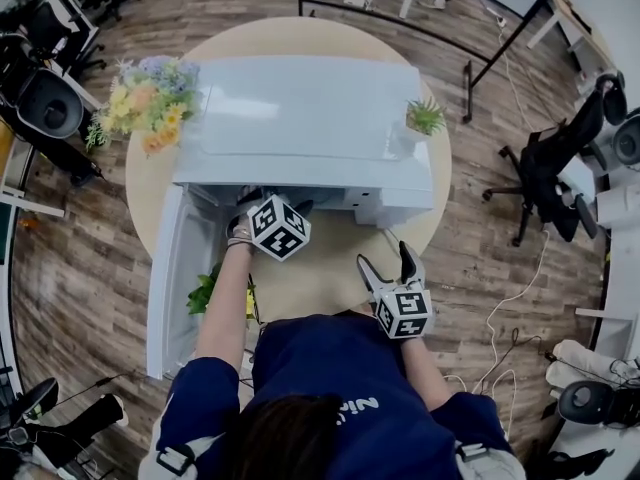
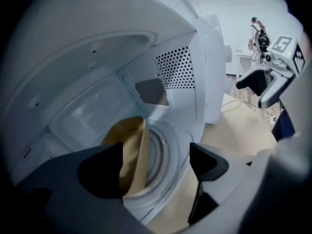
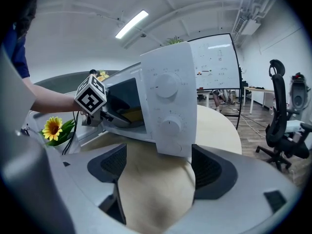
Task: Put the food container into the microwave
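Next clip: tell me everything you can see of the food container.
The food container looks like plain tan kraft paper with a curved wall; no lid or contents can be made out. It sits inside the open microwave, on the round turntable. One jaw of the left gripper hides part of it; the jaws stand apart and do not clamp it. In the right gripper view it shows only as a yellowish sliver in the cavity.

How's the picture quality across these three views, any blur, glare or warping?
Head view: evenly lit, strong fisheye, the floor boards bend and the corners go dark. Left gripper view: dim and soft inside the microwave, the container slightly blurred. Right gripper view: sharpest, ceiling lights glare, edges warped.
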Demonstrator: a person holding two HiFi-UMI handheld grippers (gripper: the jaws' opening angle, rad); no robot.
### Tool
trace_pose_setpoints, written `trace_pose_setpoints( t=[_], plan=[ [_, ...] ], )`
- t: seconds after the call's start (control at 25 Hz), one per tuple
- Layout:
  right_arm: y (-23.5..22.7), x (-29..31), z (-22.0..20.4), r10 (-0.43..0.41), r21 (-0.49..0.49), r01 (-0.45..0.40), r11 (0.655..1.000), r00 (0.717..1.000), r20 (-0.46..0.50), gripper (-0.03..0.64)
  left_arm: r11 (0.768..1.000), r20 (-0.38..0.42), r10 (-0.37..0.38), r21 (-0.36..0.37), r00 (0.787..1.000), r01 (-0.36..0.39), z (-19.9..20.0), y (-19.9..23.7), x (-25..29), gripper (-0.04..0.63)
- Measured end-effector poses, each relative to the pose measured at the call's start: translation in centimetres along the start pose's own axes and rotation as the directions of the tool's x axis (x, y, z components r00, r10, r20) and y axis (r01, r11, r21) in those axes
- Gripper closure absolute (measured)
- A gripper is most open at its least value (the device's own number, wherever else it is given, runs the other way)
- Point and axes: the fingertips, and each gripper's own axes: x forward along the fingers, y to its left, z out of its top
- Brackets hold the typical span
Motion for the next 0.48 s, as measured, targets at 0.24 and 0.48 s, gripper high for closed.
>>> trace_pose_setpoints(
  t=[0.24,0.48],
  plan=[
    [0.5,-0.3,0.3,0.015,-0.005,-0.014,1.000,0.999,0.032,0.212,0.999,0.040,-0.036,-0.033,0.999,0.038,0.9,-2.1,-0.9,0.163],
    [0.7,-0.8,0.9,0.032,-0.021,-0.030,0.999,0.998,0.060,0.212,0.996,0.114,0.008,-0.091,0.994,0.003,2.7,-3.8,-3.7,0.163]
  ],
)
